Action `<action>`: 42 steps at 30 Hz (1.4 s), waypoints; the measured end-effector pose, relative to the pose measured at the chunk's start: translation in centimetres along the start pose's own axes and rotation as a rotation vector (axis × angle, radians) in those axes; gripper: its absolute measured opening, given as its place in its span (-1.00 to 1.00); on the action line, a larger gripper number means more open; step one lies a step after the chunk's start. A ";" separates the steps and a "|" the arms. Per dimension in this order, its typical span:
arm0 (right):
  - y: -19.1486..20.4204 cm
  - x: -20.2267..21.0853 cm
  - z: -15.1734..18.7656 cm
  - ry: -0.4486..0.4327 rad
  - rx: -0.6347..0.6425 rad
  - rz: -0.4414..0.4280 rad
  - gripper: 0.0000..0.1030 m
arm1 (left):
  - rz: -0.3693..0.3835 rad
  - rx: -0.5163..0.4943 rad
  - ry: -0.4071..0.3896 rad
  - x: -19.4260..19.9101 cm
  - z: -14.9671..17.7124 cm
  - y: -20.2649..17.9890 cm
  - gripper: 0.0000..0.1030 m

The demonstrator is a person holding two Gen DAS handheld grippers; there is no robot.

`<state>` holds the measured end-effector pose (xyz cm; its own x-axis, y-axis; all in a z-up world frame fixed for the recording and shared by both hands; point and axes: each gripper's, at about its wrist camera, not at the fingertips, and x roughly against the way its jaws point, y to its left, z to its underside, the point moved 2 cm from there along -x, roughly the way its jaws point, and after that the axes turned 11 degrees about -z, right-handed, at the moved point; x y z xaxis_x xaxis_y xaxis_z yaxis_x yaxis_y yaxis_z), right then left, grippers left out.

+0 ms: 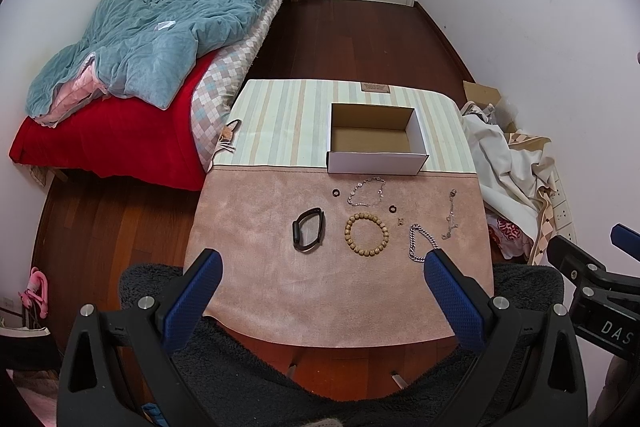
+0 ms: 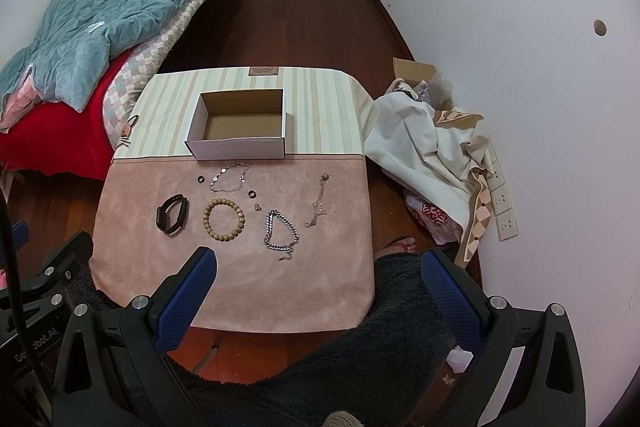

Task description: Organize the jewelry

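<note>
My left gripper (image 1: 322, 263) hangs spread wide and empty above the near edge of the counter (image 1: 248, 267); my right gripper (image 2: 318, 261) likewise, parted and holding nothing. On the pink cloth ahead lie a black band (image 1: 307, 235), a wooden bead bracelet (image 1: 367, 233), a silver curb chain (image 2: 280, 231), a thin chain (image 2: 319, 202), a disc bracelet (image 2: 229, 177) and two small dark rings (image 2: 201, 179). Beyond them stands an open cardboard box (image 2: 240, 147), nothing inside.
</note>
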<state>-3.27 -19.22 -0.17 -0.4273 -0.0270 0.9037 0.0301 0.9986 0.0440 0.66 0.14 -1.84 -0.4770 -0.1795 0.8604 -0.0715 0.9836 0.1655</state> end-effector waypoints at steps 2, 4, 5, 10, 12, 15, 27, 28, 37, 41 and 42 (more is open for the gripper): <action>0.1 -0.1 0.1 0.000 -0.001 0.001 1.00 | 0.000 -0.001 -0.001 0.1 0.0 0.0 1.00; 0.1 -0.1 0.1 0.000 -0.001 0.001 1.00 | 0.002 0.001 -0.001 0.1 0.0 0.0 1.00; 0.1 -0.1 0.1 0.000 -0.001 0.002 1.00 | 0.002 0.000 -0.001 0.1 0.0 0.0 1.00; 0.1 0.0 0.1 -0.001 -0.001 0.002 1.00 | 0.001 0.000 -0.004 0.3 0.0 -0.1 1.00; 0.1 0.0 0.1 -0.001 0.000 0.002 1.00 | 0.002 0.001 -0.005 0.4 -0.1 0.0 1.00; 0.1 0.0 0.1 -0.001 0.000 0.002 1.00 | 0.002 0.002 -0.004 0.5 -0.2 -0.1 1.00; -1.2 -1.3 -0.9 -0.020 -0.062 -0.019 1.00 | -0.057 0.032 -0.024 -1.7 -1.1 0.6 1.00; -1.6 -1.9 -1.0 -0.018 -0.073 -0.025 1.00 | -0.073 0.041 -0.022 -2.6 -1.2 0.9 1.00; -1.7 -12.0 -0.6 0.073 -0.100 -0.085 0.94 | -0.277 0.044 0.055 -13.8 -1.1 4.1 1.00; 0.4 -17.8 -0.6 0.124 -0.074 -0.101 0.57 | -0.276 0.001 0.123 -18.5 -0.5 3.9 1.00; 0.9 -19.7 -0.6 0.142 -0.072 -0.110 0.49 | -0.278 -0.013 0.141 -19.6 -0.3 3.7 1.00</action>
<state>5.70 -17.80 -17.67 -0.3002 -0.1475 0.9424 0.0566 0.9835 0.1720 10.03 7.25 -17.99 -0.3149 -0.4430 0.8394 -0.1700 0.8964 0.4092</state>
